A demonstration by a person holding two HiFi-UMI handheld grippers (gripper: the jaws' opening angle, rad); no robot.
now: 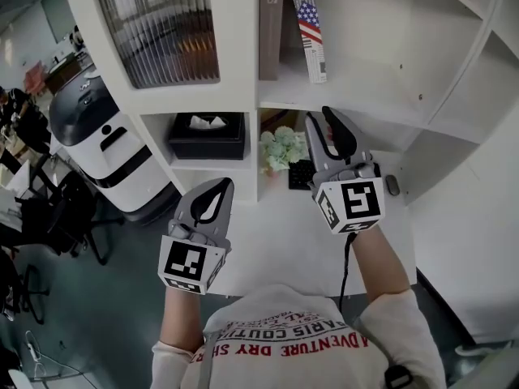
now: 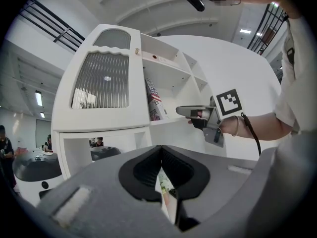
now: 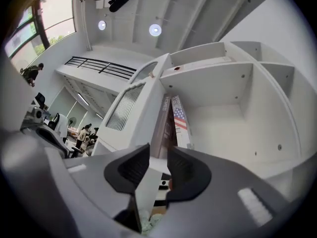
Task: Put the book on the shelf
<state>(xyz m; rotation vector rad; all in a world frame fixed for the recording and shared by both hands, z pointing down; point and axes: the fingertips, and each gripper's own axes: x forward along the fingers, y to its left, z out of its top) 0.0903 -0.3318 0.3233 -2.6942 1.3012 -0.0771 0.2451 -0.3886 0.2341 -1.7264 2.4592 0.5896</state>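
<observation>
Two books stand in the white shelf's upper compartment [image 1: 365, 71]: a brown one [image 1: 270, 27] upright against the left wall and one with a flag-patterned spine [image 1: 312, 31] leaning on it. My right gripper [image 1: 326, 120] is just below and in front of that compartment, pointing up at the books [image 3: 181, 120]. Its jaws stand a little apart with nothing between them [image 3: 158, 152]. My left gripper [image 1: 220, 183] hangs lower left over the desk, shut and empty [image 2: 161, 150]. The left gripper view shows the right gripper [image 2: 181, 111] beside the leaning book [image 2: 154, 103].
A black tissue box [image 1: 207, 134] fills the lower left cubby, and pale green flowers [image 1: 282, 148] sit beside a divider. A ribbed glass door [image 1: 158, 27] closes the upper left section. A white rounded machine [image 1: 105, 140] stands on the floor at left. The white desk [image 1: 276, 241] lies below.
</observation>
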